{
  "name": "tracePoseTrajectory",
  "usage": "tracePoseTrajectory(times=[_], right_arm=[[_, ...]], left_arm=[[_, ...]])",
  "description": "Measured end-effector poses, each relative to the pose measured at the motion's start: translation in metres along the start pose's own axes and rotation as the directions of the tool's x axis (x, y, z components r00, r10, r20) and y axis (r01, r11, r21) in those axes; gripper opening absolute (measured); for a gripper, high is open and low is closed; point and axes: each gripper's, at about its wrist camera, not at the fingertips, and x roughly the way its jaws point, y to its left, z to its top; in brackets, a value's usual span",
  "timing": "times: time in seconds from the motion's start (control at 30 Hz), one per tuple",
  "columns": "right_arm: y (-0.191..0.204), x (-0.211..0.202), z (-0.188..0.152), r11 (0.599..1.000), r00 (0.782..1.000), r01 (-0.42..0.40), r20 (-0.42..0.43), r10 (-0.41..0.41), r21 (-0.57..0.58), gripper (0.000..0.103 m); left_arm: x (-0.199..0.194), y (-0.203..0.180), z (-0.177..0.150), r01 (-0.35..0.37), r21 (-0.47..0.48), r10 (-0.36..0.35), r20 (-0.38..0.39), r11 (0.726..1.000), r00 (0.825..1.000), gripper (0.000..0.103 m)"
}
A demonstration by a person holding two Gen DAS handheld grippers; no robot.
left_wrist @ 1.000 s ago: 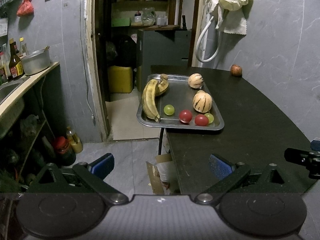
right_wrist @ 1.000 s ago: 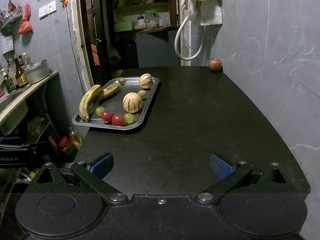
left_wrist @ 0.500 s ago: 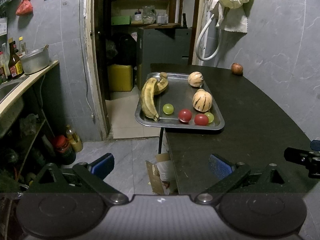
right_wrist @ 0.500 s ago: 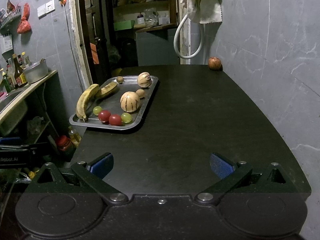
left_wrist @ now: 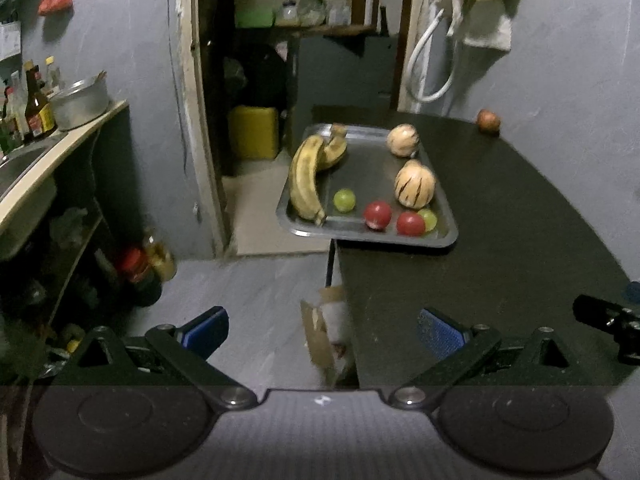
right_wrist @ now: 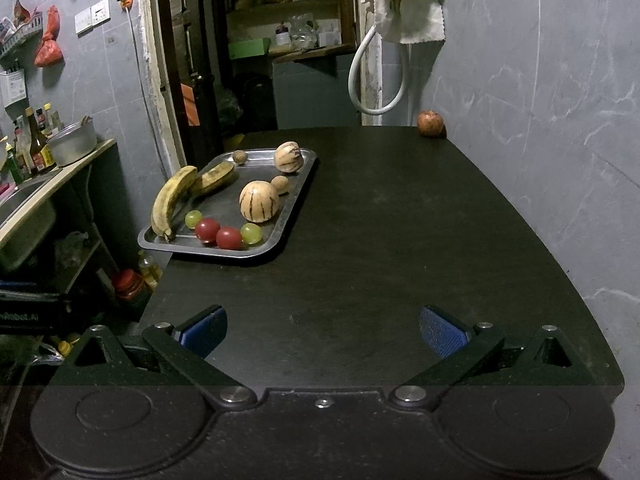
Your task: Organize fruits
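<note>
A metal tray sits on the left edge of a black table, overhanging it. It holds two bananas, two striped melons, red tomatoes, green grapes and small brown fruits. A reddish apple lies alone at the table's far right corner by the wall. My left gripper is open and empty, off the table's near left edge. My right gripper is open and empty over the table's near end.
A counter with a pot and bottles stands at the left, with jars on the floor below. A doorway opens behind the tray. A hose and cloth hang on the wall. A cardboard box sits under the table edge.
Both grippers have drifted slightly; the tray and fruit look a little nearer and lower in view. Both stay open and empty.
</note>
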Motion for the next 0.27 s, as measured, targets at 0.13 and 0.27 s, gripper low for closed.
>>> tracePoseTrajectory(times=[0.13, 0.27], right_arm=[[-0.0003, 0.0002, 0.0001, 1.0, 1.0, 0.001, 0.0, -0.001, 0.001, 0.102], [-0.0009, 0.0018, -0.0005, 1.0, 1.0, 0.0, -0.002, 0.0, 0.001, 0.102]], left_arm=[[-0.0009, -0.0014, -0.0018, -0.005, 0.001, 0.005, -0.016, 1.0, 1.0, 0.102], [-0.005, -0.0065, -0.002, -0.027, 0.024, 0.026, 0.003, 0.999, 1.0, 0.102]])
